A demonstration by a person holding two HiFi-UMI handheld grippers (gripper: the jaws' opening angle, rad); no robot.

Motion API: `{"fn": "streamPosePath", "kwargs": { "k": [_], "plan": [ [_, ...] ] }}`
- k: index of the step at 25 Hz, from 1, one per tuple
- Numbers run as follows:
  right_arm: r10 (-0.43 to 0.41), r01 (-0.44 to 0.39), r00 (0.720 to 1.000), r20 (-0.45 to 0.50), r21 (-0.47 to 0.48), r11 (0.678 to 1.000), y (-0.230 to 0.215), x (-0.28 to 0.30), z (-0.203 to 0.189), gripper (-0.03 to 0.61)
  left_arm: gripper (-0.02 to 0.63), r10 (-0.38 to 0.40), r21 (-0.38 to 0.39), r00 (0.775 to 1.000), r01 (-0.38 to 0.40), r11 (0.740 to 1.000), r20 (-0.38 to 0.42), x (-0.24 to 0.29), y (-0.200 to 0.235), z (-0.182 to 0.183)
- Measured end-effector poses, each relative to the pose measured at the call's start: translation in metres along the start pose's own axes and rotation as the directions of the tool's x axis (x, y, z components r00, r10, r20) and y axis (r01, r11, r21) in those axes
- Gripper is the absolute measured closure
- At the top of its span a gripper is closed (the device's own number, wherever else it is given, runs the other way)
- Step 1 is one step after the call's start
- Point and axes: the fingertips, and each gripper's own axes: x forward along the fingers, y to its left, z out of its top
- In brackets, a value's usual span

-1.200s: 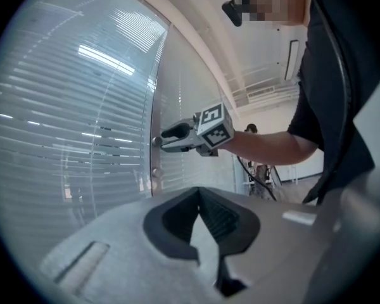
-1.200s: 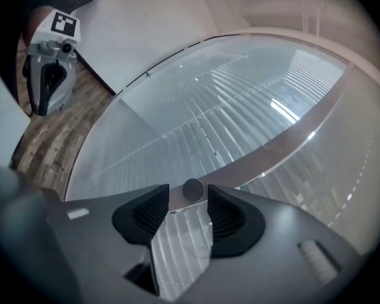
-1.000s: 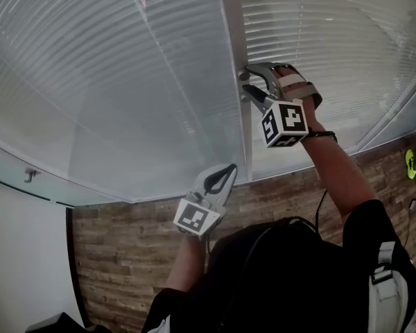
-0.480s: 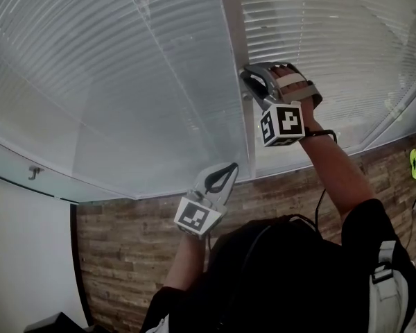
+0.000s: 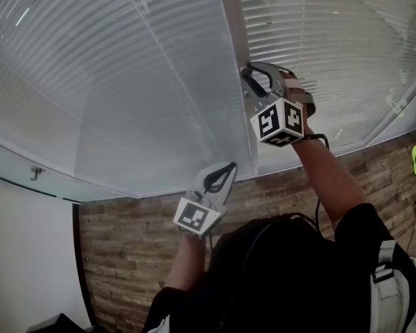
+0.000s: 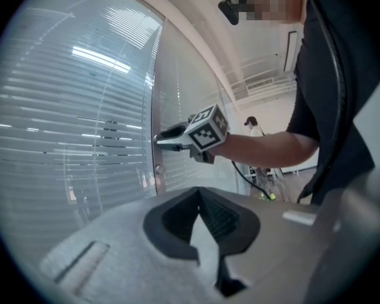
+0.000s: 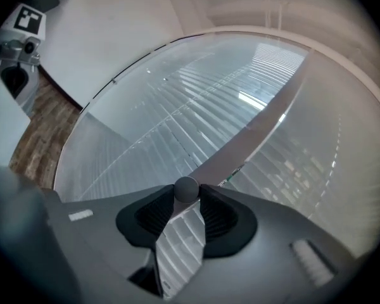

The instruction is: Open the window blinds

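The right gripper had just clenched the blind knob at its jaws' twelve o'clock; the left gripper hung pinched together, empty.

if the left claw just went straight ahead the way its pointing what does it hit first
Most likely the window's vertical frame post, below the knob the right claw is shut on. Depth is unclear, so it could be the glass beside it.
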Motion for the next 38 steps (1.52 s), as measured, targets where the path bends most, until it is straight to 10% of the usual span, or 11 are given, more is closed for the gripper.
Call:
{"fn": "streamPosePath", "kwargs": {
  "k": [8,19,38],
  "plan": [
    [-0.074,0.051,0.997,0.037,0.422,0.905,-0.007,0.003,-0.003,0.446,0.609,0.015,-0.011,1.0,-0.015,1.0,-0.003,-0.007,0.006,-0.005],
    [-0.152,-0.021,0.984,0.092,0.909,0.417,-0.013,0.004,-0.012,0.445,0.609,0.014,-0.013,1.0,-0.014,1.0,-0.011,-0.011,0.004,-0.011],
    [-0.131,-0.075,0.98,0.15,0.888,0.453,-0.013,0.003,-0.011,0.424,0.609,0.024,0.017,1.0,-0.024,1.0,-0.01,-0.015,0.004,-0.003]
  ]
}}
